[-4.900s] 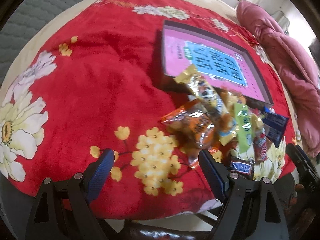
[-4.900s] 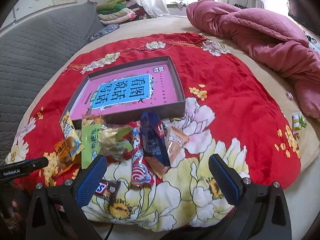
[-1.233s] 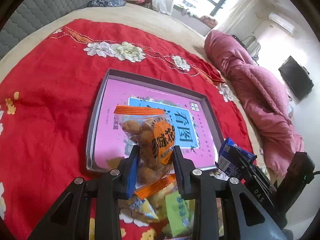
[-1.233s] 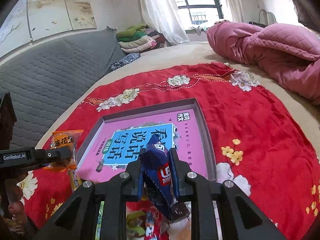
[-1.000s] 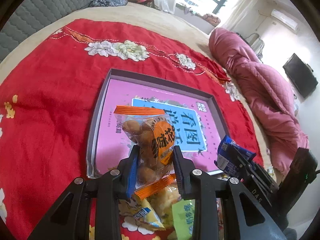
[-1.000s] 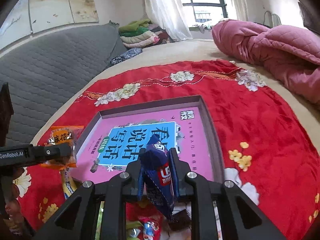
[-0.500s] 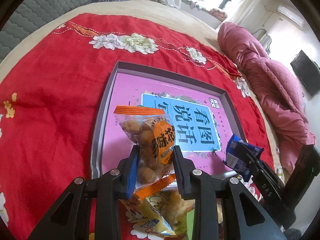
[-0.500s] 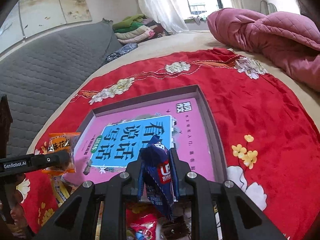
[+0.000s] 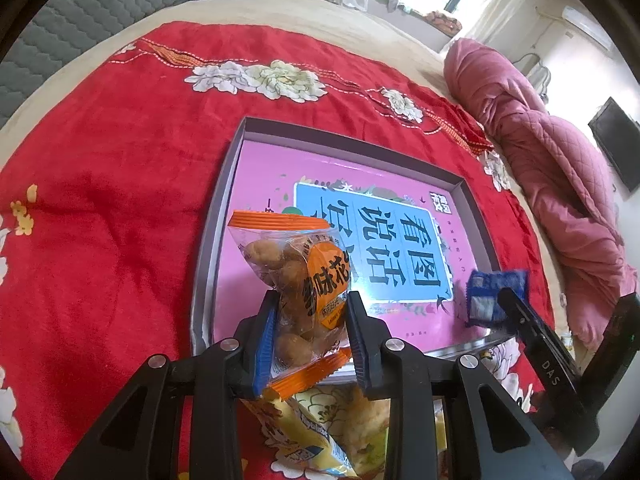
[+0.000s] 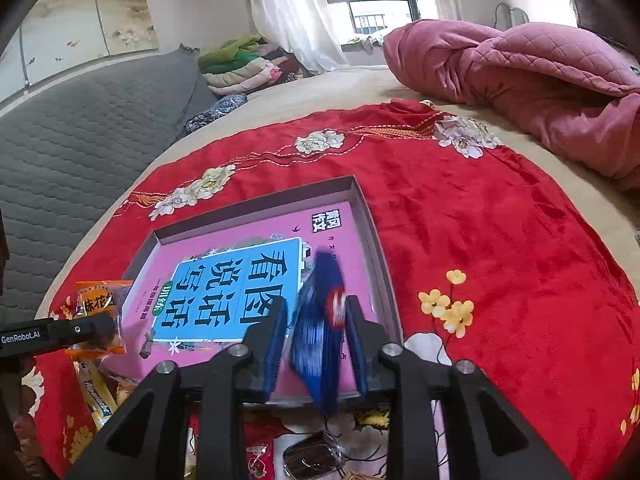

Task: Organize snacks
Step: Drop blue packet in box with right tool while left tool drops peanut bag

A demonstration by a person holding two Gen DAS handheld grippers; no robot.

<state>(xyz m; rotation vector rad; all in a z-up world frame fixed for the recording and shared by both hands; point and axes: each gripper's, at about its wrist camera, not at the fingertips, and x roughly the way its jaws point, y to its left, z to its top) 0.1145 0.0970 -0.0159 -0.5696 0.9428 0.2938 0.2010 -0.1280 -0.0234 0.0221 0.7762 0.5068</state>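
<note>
Red bedspread (image 9: pixel 120 200), shallow box (image 9: pixel 216 216), book (image 9: pixel 384 240) apparently inside

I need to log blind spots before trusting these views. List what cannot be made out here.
- Blue packet: right wrist view, motion-blurred between the opening right gripper; print unreadable, contact unclear.
- Snack pile: left wrist view, hidden behind the left gripper and its peanut bag; cut by the bottom edge.
- Tray: near rim hidden by both grippers.

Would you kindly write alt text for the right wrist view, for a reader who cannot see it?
The right gripper is opening, with a blurred blue packet between its jaws, over the near edge of a pink tray on a red floral cloth. Loose snacks lie below.
</note>
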